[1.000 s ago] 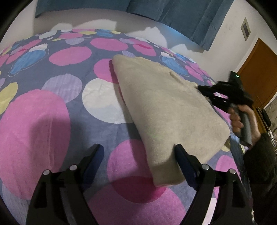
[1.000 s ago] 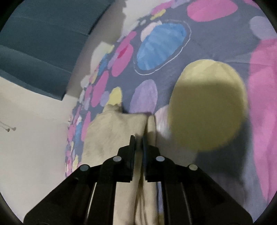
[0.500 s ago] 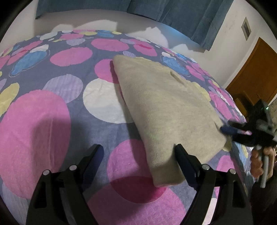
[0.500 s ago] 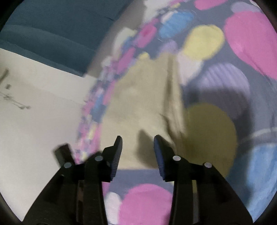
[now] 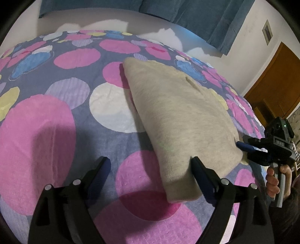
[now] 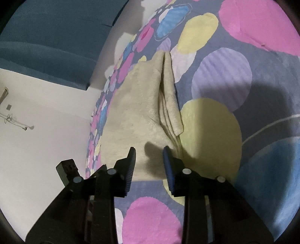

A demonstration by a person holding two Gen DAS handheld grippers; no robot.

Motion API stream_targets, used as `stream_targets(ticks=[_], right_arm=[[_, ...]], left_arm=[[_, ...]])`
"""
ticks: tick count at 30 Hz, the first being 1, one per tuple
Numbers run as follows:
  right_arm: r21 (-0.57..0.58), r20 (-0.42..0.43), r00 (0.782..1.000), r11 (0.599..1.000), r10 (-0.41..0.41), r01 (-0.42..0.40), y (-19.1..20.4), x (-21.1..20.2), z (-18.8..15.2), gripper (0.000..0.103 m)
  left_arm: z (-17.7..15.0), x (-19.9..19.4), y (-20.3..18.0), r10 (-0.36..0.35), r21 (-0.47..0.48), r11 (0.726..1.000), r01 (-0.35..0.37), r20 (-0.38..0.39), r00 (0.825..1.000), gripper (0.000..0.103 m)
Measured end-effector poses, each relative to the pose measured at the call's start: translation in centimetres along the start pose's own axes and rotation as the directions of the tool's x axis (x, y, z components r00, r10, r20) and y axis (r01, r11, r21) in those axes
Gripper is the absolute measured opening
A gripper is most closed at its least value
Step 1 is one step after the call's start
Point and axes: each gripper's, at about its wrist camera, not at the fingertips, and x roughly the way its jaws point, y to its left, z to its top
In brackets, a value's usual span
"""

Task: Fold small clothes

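Note:
A folded beige garment [image 5: 178,116] lies on the spotted bedcover [image 5: 46,140]. My left gripper [image 5: 150,163] hovers at its near corner. The jaws are wide apart and opening. The corner lies between them and the right finger [image 5: 198,169] is next to its edge; no pad presses it. In the right wrist view the garment [image 6: 138,105] shows a loose flap along its right side. My right gripper [image 6: 149,152] is over the garment's near edge, jaws part open and closing, nothing pinched between them. From the left wrist view this right gripper [image 5: 245,148] sits just off the garment's right corner.
A hand [image 5: 275,180] holds the right gripper's handle at the bed's right side. Blue curtains [image 5: 206,16] hang on the white wall behind the bed. A wooden door [image 5: 275,78] stands at the far right. The bedcover [image 6: 221,78] stretches wide around the garment.
The right gripper was shut on the garment's fold; it let go, opened and drew back to the garment's near right corner. The garment lies flat. The left gripper stayed put.

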Motion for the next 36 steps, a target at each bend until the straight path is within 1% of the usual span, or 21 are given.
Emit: stream_targets(ticks=[2, 4, 7, 8, 10, 13, 14, 15, 18, 19, 23, 25, 29, 31, 33, 34, 35, 36], right_arm=[[-0.011, 0.005, 1.0, 1.0, -0.007, 0.007, 0.6, -0.6, -0.1, 0.039], [-0.027, 0.025, 0.999, 0.999, -0.025, 0.025, 1.3, -1.3, 0.0, 0.042], [-0.049, 0.054, 0.998, 0.998, -0.041, 0.044, 1.8, -2.1, 1.2, 0.055], [-0.052, 0.067, 0.996, 0.997, -0.052, 0.055, 1.8, -2.3, 1.9, 0.056], [-0.047, 0.078, 0.996, 0.998, -0.047, 0.051, 1.4, -2.2, 3.2, 0.057], [-0.018, 0.094, 0.995, 0.999, -0.044, 0.046, 0.4, -1.4, 5.5, 0.059], [-0.008, 0.094, 0.995, 0.999, -0.039, 0.04, -0.1, -0.9, 6.3, 0.061], [0.004, 0.09, 0.995, 0.999, -0.035, 0.035, -0.5, -0.3, 7.0, 0.061], [0.026, 0.068, 0.997, 0.999, -0.036, 0.035, -1.3, 1.4, 8.7, 0.067], [0.025, 0.06, 0.998, 0.999, -0.034, 0.033, -1.3, 1.9, 9.0, 0.071], [-0.016, 0.012, 1.0, 1.0, 0.02, -0.02, -0.6, 4.2, 10.5, 0.079], [-0.037, -0.006, 0.999, 0.999, 0.04, -0.04, 0.0, 5.4, 11.2, 0.081], [-0.048, -0.024, 0.995, 0.994, 0.098, -0.099, 0.1, 6.9, 12.2, 0.082], [-0.066, -0.039, 0.994, 0.992, 0.104, -0.107, 0.3, 7.2, 12.3, 0.081], [-0.099, -0.057, 0.994, 0.99, 0.094, -0.099, 0.8, 7.6, 12.3, 0.079], [-0.116, -0.07, 0.994, 0.989, 0.081, -0.088, 1.1, 8.1, 12.3, 0.074], [-0.124, -0.072, 0.995, 0.989, 0.069, -0.077, 1.2, 8.5, 12.2, 0.067], [-0.131, -0.079, 0.996, 0.99, 0.049, -0.059, 1.2, 9.1, 12.2, 0.063]], left_arm=[[0.0, -0.1, 0.0, -0.006, -0.005, 1.0, 0.006, 0.002, 1.0, 0.087], [0.3, -0.7, 0.3, -0.025, -0.017, 1.0, 0.025, 0.005, 1.0, 0.087], [1.4, -2.0, 0.9, -0.067, -0.044, 0.997, 0.069, 0.039, 0.997, 0.087], [2.0, -2.2, 1.2, -0.069, -0.045, 0.996, 0.071, 0.049, 0.996, 0.087], [3.0, -1.8, 1.7, -0.061, -0.044, 0.997, 0.063, 0.043, 0.997, 0.087], [4.5, 0.2, 2.7, -0.067, -0.04, 0.997, 0.067, -0.006, 0.998, 0.087], [4.9, 0.8, 3.1, -0.072, -0.047, 0.996, 0.071, -0.02, 0.997, 0.087], [5.4, 1.7, 3.7, -0.096, -0.067, 0.993, 0.093, -0.037, 0.995, 0.087], [6.5, 2.8, 4.9, -0.166, -0.115, 0.98, 0.16, -0.049, 0.985, 0.087], [7.1, 3.3, 5.2, -0.184, -0.125, 0.976, 0.177, -0.045, 0.982, 0.087], [9.1, 5.0, 5.9, -0.233, -0.153, 0.963, 0.223, -0.046, 0.971, 0.087], [9.9, 5.8, 6.0, -0.243, -0.157, 0.96, 0.233, -0.045, 0.969, 0.087], [11.5, 7.4, 6.1, -0.27, -0.16, 0.953, 0.259, -0.049, 0.962, 0.087], [12.1, 8.1, 6.1, -0.277, -0.163, 0.95, 0.266, -0.043, 0.96, 0.087], [12.4, 8.5, 5.8, -0.285, -0.153, 0.949, 0.277, -0.034, 0.958, 0.087], [12.6, 8.8, 5.6, -0.289, -0.143, 0.949, 0.282, -0.028, 0.957, 0.087], [12.8, 9.2, 5.3, -0.294, -0.139, 0.948, 0.288, -0.028, 0.955, 0.087], [12.9, 9.5, 5.1, -0.298, -0.132, 0.947, 0.292, -0.027, 0.954, 0.086]])
